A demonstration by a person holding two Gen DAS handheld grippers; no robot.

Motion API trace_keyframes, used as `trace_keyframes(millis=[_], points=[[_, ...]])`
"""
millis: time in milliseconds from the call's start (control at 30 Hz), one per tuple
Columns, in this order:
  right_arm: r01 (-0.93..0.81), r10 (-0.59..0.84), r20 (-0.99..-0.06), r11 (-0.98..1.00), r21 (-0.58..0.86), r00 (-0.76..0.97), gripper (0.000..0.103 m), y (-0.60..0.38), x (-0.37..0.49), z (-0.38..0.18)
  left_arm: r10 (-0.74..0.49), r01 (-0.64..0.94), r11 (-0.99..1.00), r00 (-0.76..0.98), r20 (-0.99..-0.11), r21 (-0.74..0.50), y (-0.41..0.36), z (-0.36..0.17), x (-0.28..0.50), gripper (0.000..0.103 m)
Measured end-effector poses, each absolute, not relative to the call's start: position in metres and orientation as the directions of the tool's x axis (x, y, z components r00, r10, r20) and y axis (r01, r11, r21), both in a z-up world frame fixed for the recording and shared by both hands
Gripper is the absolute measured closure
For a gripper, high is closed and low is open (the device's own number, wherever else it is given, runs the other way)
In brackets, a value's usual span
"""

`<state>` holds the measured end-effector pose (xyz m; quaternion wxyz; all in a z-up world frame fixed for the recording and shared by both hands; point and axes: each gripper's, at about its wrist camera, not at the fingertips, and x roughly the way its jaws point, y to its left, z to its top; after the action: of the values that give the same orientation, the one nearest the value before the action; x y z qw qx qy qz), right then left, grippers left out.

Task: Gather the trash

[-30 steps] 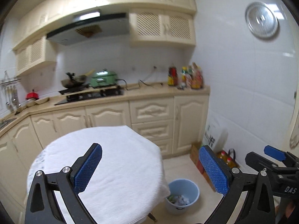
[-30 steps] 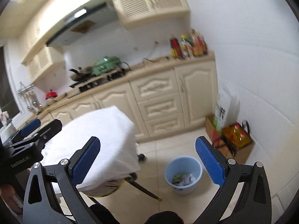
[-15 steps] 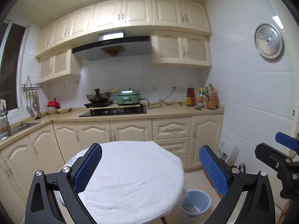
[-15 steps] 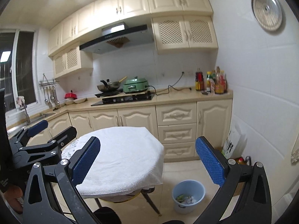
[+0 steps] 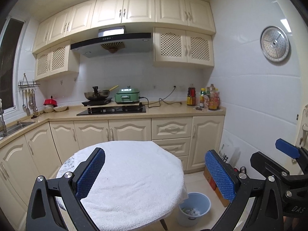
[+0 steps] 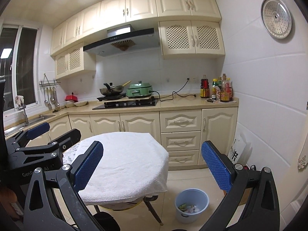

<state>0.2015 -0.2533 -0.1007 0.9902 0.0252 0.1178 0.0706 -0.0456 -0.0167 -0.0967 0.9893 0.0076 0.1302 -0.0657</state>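
**In the kitchen: both jaws wide open, trash lying in the bin**

Above the round bench (image 5: 134, 175), covered with a white towel (image 6: 127, 159): left gripper (image 5: 154, 175) held level, jaws spread wide, nothing between the blue pads (image 5: 90, 173). Beside it, over the same bench: right gripper (image 6: 152, 165), jaws equally wide apart, also holding nothing. Visible in the left wrist view at the far right edge: part of the right gripper; in the right wrist view at the left edge: part of the left gripper.

On the tiled floor, just right of the bench and below its edge: a light blue bin (image 6: 191, 205), upright, with crumpled trash (image 6: 189, 207) at the bottom, white and greenish pieces. Same bin in the left wrist view (image 5: 194, 208), partly hidden by the towel edge.

Behind, along the wall: a counter (image 5: 173, 109) with a wok (image 5: 96, 94), a green cooker (image 5: 127, 96) and several bottles (image 5: 206, 98).
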Motion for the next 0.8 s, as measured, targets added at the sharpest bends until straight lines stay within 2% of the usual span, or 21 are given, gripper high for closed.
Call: trace_keyframes(millis=[267,800], points=[[-0.137,0.15,-0.229,0.988,0.071,0.962,0.0,-0.258,0.203,-0.101,-0.121,0.129,0.992,0.958,-0.259,0.012,-0.022,-0.083,0.014,0.001],[-0.137,0.15,-0.228,0.988,0.072,0.962,0.0,-0.263,0.203,-0.099,-0.115,0.123,0.992,0.962,-0.25,0.02,-0.006,-0.094,0.029,0.001]])
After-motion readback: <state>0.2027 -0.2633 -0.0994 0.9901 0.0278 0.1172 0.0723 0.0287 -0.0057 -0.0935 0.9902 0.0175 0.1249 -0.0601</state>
